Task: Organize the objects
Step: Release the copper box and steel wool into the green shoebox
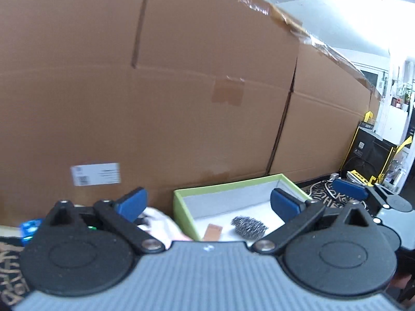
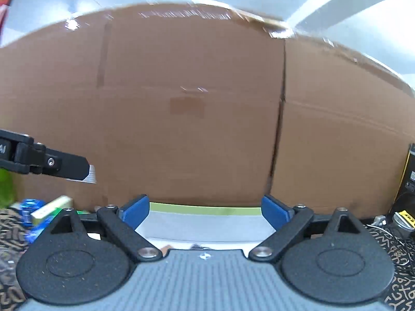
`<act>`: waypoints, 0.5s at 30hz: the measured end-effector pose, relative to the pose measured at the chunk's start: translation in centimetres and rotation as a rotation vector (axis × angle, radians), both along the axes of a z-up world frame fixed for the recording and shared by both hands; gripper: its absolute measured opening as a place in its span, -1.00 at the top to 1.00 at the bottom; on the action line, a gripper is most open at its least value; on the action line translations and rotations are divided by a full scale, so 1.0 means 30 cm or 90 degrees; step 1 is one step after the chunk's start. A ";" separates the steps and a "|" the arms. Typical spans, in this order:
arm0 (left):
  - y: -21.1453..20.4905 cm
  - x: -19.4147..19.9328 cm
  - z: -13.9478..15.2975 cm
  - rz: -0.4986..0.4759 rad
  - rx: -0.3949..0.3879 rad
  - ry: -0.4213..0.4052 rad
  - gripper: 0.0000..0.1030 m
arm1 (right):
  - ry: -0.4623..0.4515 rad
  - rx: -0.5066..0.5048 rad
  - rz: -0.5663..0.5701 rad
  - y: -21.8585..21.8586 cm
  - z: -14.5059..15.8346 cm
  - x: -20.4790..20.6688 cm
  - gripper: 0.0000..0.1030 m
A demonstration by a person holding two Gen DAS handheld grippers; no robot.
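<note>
Both the left gripper (image 1: 208, 206) and the right gripper (image 2: 205, 211) have jaws wide open, holding nothing. The green box (image 1: 181, 207), lower centre, contains a steel scrubber (image 1: 249, 226).

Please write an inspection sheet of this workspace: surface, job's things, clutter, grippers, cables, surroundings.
surface: patterned cloth, black with light scribbles, covers the table.
job's things: green tray, open, white inside; a steel scourer and a brown card lie in it, apart.
clutter: blue packets and a green-white box left of the tray; a white cloth beside the tray wall.
grippers: left gripper open, nothing between the jaws; right gripper open, empty, above the tray.
cables: thin wires on the cloth at the right.
surroundings: cardboard wall behind the table; black-yellow case at the right.
</note>
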State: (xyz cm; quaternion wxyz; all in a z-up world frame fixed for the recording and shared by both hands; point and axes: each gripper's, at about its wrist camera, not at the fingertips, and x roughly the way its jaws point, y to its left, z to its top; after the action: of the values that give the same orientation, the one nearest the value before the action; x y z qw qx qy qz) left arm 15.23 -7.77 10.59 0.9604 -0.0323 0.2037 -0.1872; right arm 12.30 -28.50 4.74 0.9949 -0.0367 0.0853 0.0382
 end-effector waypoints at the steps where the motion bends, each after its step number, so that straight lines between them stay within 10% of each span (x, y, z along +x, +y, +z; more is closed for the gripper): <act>1: 0.015 -0.033 0.001 0.008 0.003 -0.003 -1.00 | -0.005 0.001 0.007 0.015 0.002 -0.035 -0.89; 15: 0.307 -0.267 -0.217 0.124 -0.023 0.074 -1.00 | 0.093 0.046 0.072 0.189 -0.189 -0.177 -0.92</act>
State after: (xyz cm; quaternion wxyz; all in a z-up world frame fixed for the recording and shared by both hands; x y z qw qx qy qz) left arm 7.21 1.43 4.08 0.9599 -0.0798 0.2515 -0.0945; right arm 7.01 -22.83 -0.95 0.9830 -0.0029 0.1541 0.1003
